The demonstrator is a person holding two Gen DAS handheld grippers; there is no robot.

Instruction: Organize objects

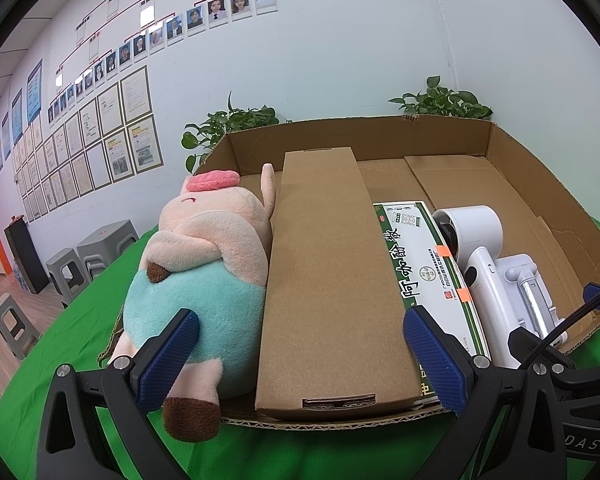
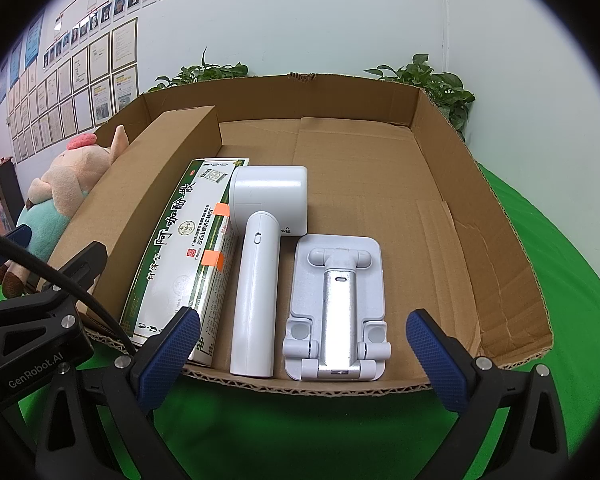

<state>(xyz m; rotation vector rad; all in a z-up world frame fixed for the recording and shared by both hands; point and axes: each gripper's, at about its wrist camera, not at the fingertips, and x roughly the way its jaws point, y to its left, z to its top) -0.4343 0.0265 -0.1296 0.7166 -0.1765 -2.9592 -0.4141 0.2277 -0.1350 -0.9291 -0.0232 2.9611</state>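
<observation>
Left wrist view: left gripper (image 1: 300, 354) spread wide, empty, before the tray's (image 1: 548, 184) near edge. Plush pig (image 1: 204, 276), soft and light, overhangs the left wall; grasp its body.

Right wrist view: right gripper (image 2: 303, 354) likewise spread, empty. Phone stand (image 2: 336, 312), rigid and probably slippery, lies near the front edge; open floor remains rightward.

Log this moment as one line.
left claw: open, empty | right claw: open, empty | shallow brown cardboard tray: holds plush pig, four other items

I saw a matt corrugated cardboard tray (image 2: 496, 216), a fuzzy plush pig (image 1: 204, 264), a smooth glossy plastic fan (image 2: 260, 264) and green cloth (image 2: 300, 432).
</observation>
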